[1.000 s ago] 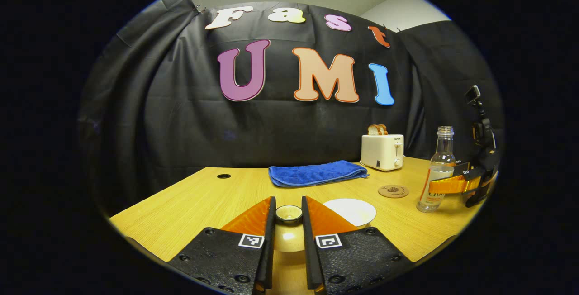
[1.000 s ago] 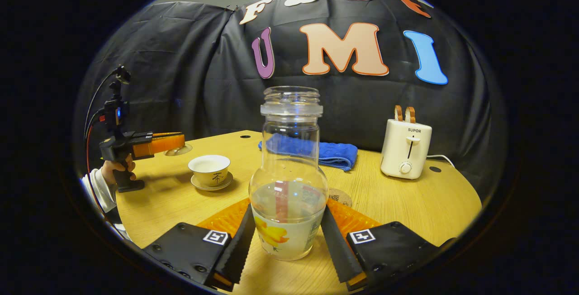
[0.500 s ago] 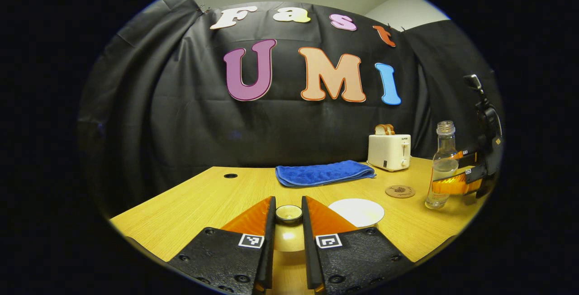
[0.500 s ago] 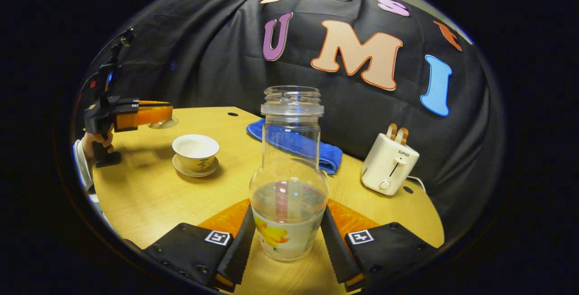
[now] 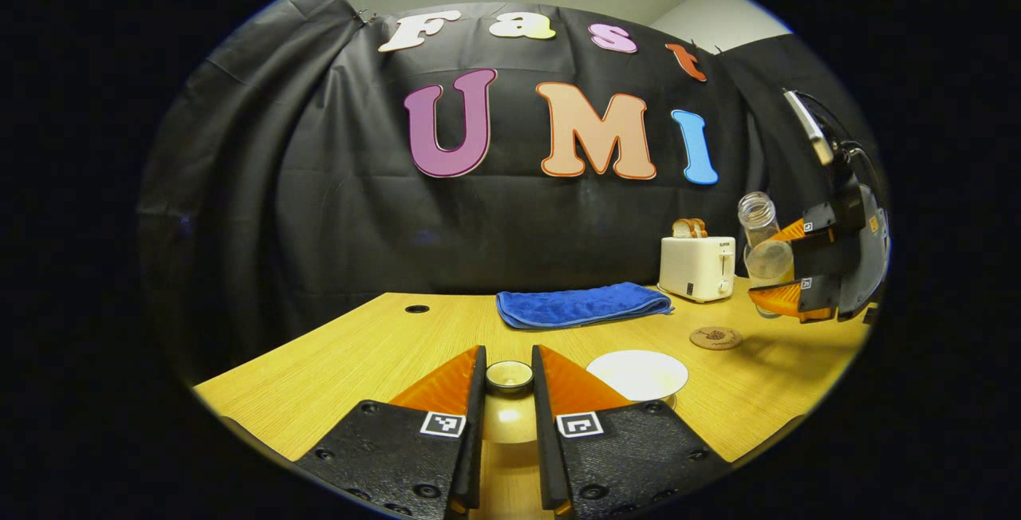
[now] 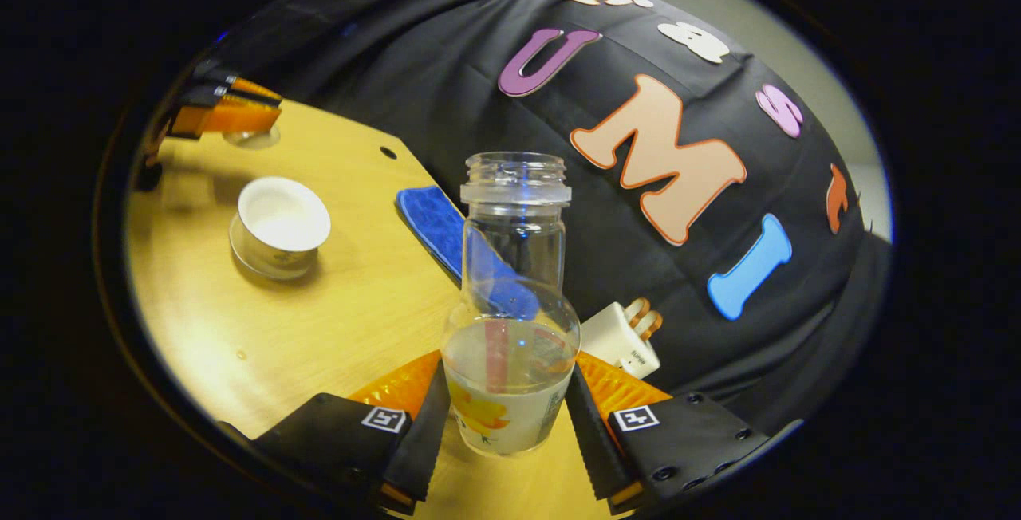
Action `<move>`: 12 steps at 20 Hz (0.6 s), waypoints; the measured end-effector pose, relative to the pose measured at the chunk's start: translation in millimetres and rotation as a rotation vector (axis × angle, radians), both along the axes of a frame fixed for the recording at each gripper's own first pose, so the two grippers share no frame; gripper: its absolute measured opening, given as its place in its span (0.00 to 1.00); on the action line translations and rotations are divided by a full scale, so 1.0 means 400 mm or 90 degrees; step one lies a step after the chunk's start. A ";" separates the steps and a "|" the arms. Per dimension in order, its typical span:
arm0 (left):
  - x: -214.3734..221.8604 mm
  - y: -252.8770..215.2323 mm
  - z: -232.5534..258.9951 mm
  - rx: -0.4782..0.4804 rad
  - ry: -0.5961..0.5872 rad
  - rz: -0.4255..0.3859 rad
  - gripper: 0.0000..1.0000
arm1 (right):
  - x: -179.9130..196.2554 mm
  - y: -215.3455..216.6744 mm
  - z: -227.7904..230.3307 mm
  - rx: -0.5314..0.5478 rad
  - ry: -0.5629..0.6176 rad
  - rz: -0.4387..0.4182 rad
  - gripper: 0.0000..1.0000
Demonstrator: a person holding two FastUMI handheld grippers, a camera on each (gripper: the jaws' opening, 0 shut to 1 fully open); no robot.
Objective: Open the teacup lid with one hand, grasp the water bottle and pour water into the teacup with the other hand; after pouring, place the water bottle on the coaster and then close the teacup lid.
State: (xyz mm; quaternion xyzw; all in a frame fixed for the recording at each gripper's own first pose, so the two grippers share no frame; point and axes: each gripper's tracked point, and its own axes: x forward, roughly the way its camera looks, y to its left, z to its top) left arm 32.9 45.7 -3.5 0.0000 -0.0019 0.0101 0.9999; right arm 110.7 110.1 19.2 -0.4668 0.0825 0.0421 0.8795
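in the left gripper view, nearest to us, we see the left hand-held gripper (image 5: 507, 392) clamped on the small round knob of the pale ceramic teacup lid (image 5: 509, 376), held above the yellow wooden counter (image 5: 359, 352). just beyond its right finger sits the round white ceramic teacup (image 5: 637, 374), uncovered. farther back lie the round brown cork coaster (image 5: 715, 337), well apart from the cup, a folded blue towel (image 5: 582, 304) and a cream toaster with bread slices (image 5: 697, 265) by the black cloth wall.

in the right gripper view, we see the right hand-held gripper (image 6: 507, 416) with both fingers pressed on the lower body of the clear glass water bottle with a printed label (image 6: 510, 328). the bottle is uncapped and holds a little water. the counter appears tilted in this view. in the left gripper view the bottle hangs off the counter, leaning, to the right of the coaster.
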 end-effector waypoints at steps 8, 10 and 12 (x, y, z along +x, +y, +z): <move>0.001 0.005 -0.002 -0.001 -0.001 0.006 0.27 | 0.047 0.071 -0.085 -0.209 0.007 0.051 0.78; 0.002 0.006 -0.002 -0.001 0.000 0.006 0.27 | 0.054 0.077 -0.091 -0.249 -0.002 0.055 0.79; 0.000 0.006 -0.001 -0.001 0.000 0.006 0.27 | 0.054 0.083 -0.099 -0.283 -0.007 0.062 0.79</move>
